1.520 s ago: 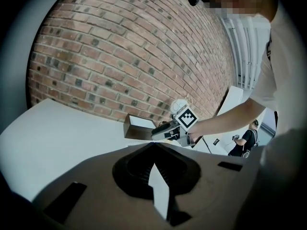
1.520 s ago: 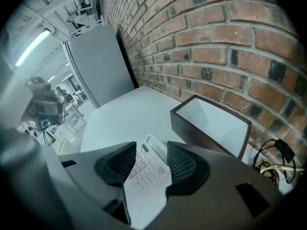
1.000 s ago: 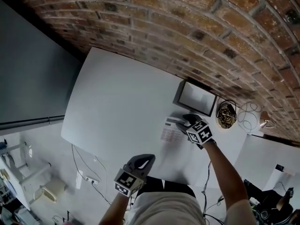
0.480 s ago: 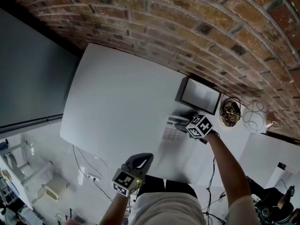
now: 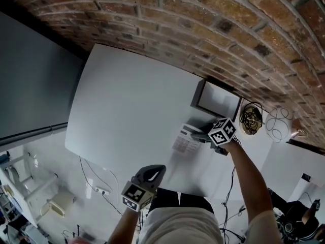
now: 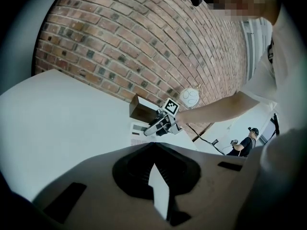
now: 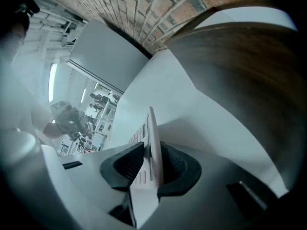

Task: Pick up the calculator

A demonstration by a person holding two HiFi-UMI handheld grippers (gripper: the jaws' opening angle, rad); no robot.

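The calculator [image 5: 186, 139] is a flat white slab with grey keys, lying on the white table [image 5: 127, 111] near its right end. My right gripper [image 5: 201, 135] reaches it from the right; its jaws have just been closing. In the right gripper view the calculator [image 7: 151, 137] stands edge-on between the dark pads [image 7: 125, 163], which press on both faces, so the right gripper [image 7: 149, 166] is shut on it. My left gripper [image 5: 157, 171] hangs at the table's near edge, fingers together and holding nothing. From the left gripper view [image 6: 154, 145] the calculator [image 6: 138, 130] and right gripper [image 6: 157, 126] show far ahead.
A shallow dark-framed box [image 5: 217, 101] stands just behind the calculator against the brick wall [image 5: 213, 29]. A coiled cable [image 5: 249, 120] and a white wire ball [image 5: 279, 123] lie to its right. A grey panel [image 5: 30, 75] borders the table's left side.
The right gripper has rolled and shifted a little to the right, and its jaws now clasp the calculator's right end. The left gripper has hardly moved.
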